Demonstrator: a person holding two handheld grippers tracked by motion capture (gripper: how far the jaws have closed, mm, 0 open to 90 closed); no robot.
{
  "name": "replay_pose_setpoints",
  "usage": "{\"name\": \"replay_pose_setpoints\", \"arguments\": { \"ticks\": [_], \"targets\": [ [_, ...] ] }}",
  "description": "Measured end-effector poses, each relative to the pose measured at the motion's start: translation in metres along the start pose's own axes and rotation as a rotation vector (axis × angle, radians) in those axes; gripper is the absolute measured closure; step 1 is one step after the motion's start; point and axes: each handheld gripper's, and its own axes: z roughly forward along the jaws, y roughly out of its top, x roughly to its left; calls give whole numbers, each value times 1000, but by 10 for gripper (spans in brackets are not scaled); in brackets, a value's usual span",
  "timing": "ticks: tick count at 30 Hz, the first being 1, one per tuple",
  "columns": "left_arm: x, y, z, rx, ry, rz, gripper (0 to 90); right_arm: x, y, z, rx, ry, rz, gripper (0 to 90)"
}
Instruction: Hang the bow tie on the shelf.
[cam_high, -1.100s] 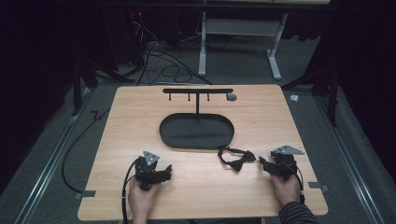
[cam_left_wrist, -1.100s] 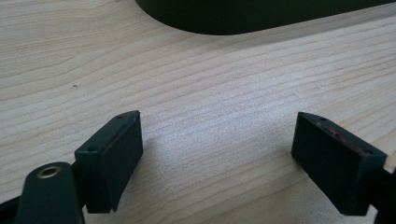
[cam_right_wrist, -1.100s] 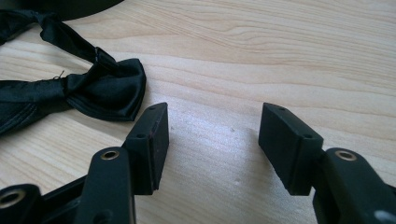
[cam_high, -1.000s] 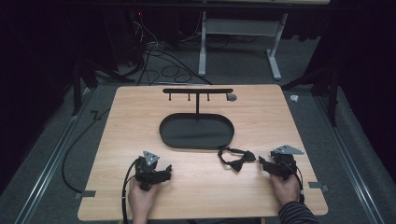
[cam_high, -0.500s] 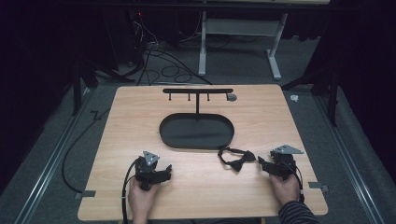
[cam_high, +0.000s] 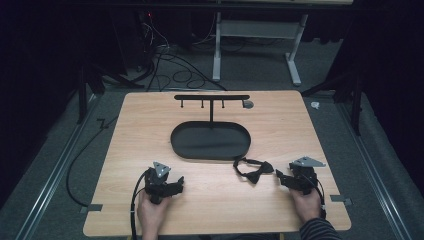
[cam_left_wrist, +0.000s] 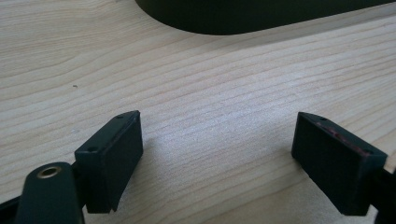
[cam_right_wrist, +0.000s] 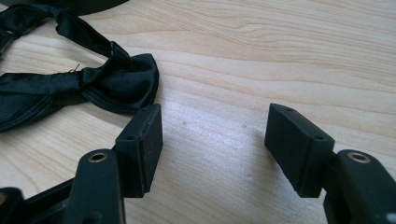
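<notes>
Black bow tie (cam_right_wrist: 79, 84) with its strap, lying flat on the wooden table (cam_high: 130, 145), just ahead and to the left of the right gripper (cam_right_wrist: 212, 135), nearly touching the left jaw's tip but outside the gap. Not gripped, not lifted. In the high view, same bow tie (cam_high: 255, 170) just beside the right gripper (cam_high: 285, 179), near the closest end of the dark oval tray (cam_high: 210, 141).

Right gripper: jaws spread wide, bare wood between them. Left gripper (cam_left_wrist: 219, 154): jaws likewise spread, nothing between, resting low over the table with the tray's rim (cam_left_wrist: 243, 18) well ahead. In the high view, left gripper (cam_high: 172, 186) well apart from the bow tie, held in a hand (cam_high: 152, 212) at the near edge.

Judging from this, barely begun: reach almost complete, pinch not yet made, carrying all left to do. Likely destination the tray or the black T-shaped stand (cam_high: 211, 98) with pegs rising behind it; cannot tell which.

No brand, label or legible writing anywhere on bow tie, tray, stand or grippers
</notes>
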Motion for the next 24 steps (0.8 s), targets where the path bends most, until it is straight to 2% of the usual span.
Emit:
{"name": "replay_pose_setpoints", "arguments": {
  "ticks": [10,18,24],
  "targets": [
    [0,0,0,0,-1,-1,169,-1,-2,-2,-6,9,5,397],
    [0,0,0,-3,6,-7,170,-9,-5,-8,-20,47,94,420],
    [1,0,0,-1,9,-14,171,-10,-4,-13,-8,67,103,444]
  ]
}}
